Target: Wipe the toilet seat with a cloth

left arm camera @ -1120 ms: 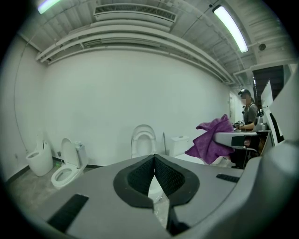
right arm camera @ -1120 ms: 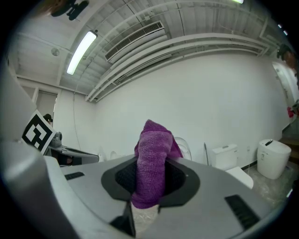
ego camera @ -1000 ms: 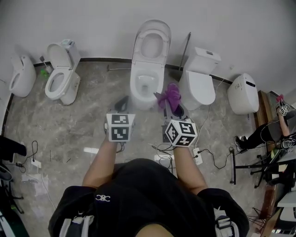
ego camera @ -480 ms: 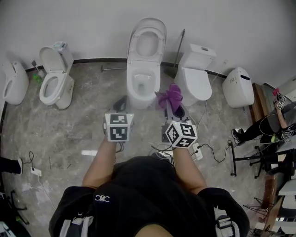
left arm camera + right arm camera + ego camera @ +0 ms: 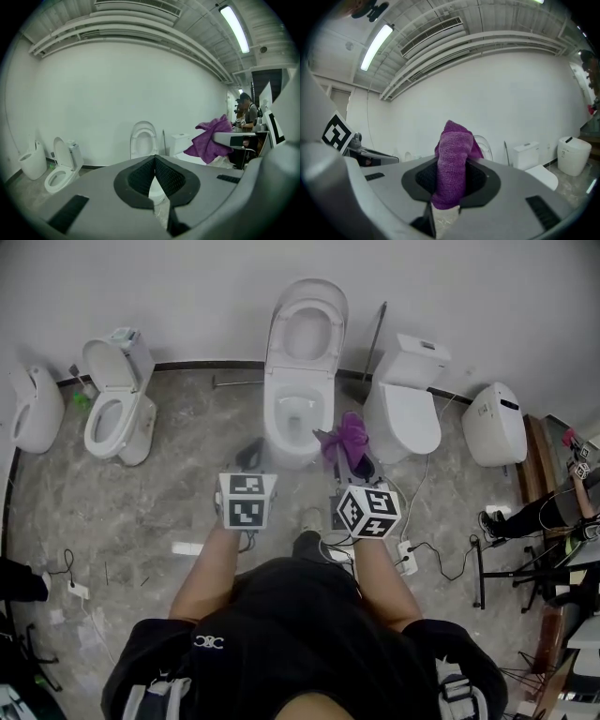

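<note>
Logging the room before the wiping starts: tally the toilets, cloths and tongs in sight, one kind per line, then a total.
Toilets: 5
Purple cloth: 1
Left tongs and right tongs: 2
Total: 8

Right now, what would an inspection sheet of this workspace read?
Surface: grey marbled floor.
Job's things: toilet straight ahead, lid up; purple cloth in the right gripper.
Clutter: other toilets on either side; rod leaning on the wall.
Grippers: left gripper shut, empty; right gripper shut on the cloth.
Cables: power strip and cords on the floor by the feet; another cord at left.
Surroundings: white wall; second person at the right edge.
</note>
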`<action>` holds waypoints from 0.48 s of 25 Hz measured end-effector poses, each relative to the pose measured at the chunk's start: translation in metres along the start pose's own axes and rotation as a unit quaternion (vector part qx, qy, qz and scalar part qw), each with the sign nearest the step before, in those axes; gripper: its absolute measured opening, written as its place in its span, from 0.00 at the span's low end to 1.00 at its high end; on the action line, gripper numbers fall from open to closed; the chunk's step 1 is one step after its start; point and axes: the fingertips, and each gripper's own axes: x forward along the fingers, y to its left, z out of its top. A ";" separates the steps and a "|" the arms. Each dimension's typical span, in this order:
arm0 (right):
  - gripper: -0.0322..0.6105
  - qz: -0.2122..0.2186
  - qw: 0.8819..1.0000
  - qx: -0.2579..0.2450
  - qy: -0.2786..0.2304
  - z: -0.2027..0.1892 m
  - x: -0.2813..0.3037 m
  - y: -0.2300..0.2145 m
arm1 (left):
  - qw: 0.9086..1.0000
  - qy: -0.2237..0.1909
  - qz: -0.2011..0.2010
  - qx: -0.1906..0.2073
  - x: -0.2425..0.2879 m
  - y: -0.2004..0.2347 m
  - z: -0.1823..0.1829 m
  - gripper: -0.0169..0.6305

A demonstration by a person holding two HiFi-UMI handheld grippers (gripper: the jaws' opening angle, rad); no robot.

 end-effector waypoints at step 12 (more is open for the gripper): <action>0.20 0.044 0.999 0.011 0.019 0.029 0.156 -0.109 | 0.998 0.017 0.058 -0.007 0.151 0.023 0.067 0.03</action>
